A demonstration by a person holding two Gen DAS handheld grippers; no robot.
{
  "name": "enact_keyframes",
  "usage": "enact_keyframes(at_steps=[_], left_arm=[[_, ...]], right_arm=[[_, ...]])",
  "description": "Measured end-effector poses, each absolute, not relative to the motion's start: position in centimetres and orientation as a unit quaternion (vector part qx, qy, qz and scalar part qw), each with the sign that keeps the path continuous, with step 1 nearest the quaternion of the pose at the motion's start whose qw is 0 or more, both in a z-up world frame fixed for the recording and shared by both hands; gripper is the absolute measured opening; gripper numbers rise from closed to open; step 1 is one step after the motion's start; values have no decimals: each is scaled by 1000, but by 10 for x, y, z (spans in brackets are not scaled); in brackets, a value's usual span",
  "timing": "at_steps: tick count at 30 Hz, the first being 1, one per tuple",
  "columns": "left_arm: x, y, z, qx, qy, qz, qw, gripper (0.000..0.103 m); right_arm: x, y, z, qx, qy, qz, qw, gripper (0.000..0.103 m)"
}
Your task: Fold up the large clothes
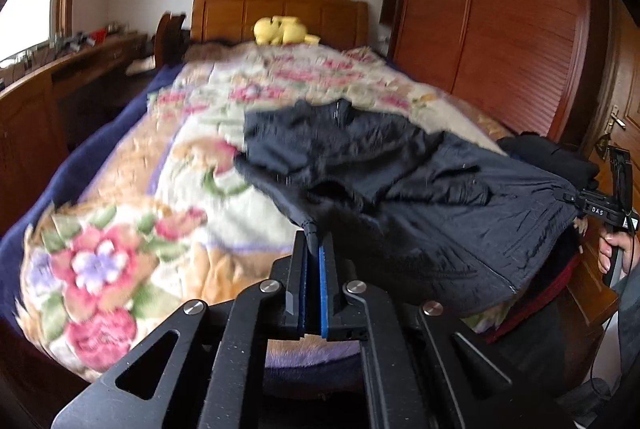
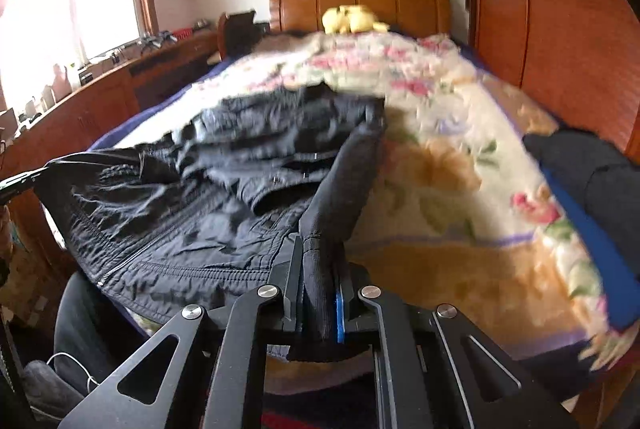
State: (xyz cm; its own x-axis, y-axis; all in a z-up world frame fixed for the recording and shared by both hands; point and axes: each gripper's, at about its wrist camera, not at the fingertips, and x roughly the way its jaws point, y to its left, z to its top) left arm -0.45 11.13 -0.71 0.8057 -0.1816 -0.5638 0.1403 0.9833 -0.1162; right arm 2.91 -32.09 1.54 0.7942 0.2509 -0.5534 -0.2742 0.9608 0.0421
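Jacket: a dark jacket (image 1: 400,181) is spread over the foot end of the bed (image 1: 120,189), partly lifted off the quilt; its zip is seen along the near hem in the right wrist view (image 2: 168,213).
Left tongs: the left tongs (image 1: 314,241) are clenched on a thin dark edge of the jacket, which is pinched between the blue pads.
Right tongs: the right tongs (image 2: 320,269) are clenched on a ribbed cuff or sleeve end of the jacket, which is drawn up from the bed toward the camera; the same tongs (image 1: 576,199) are seen from the left wrist view at the jacket's far corner, held by a hand (image 1: 612,249).
Quilt: a floral quilt (image 2: 460,165) covers the bed under the jacket.
Toy: a yellow plush toy (image 1: 280,29) lies at the head of the bed, against the headboard (image 1: 280,11).
Other clothes: a dark pile (image 2: 592,165) with a blue piece lies on the bed, beside the jacket and apart from it.
Wardrobe: a wooden wardrobe (image 1: 500,29) stands just beside the bed.
Table: a long wooden table (image 2: 100,89) runs along the bed's other side, under the window.
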Motion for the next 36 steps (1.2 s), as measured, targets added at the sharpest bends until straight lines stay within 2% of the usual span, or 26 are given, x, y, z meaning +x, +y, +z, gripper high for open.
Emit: enact_keyframes(at_steps=[17,22,36], left_arm=[[-56,119,81,-24,201,-107,974,5],[-11,121,76,-22,211,-94,973,5],[183,124,62,-27,258,-55,964,5]], right_arm=[[-84,-361,111,-37,168,153,973,10],[-39,-362,109,-58,178,140,972,10],[135,-321,95,-51,213,113,969,10]])
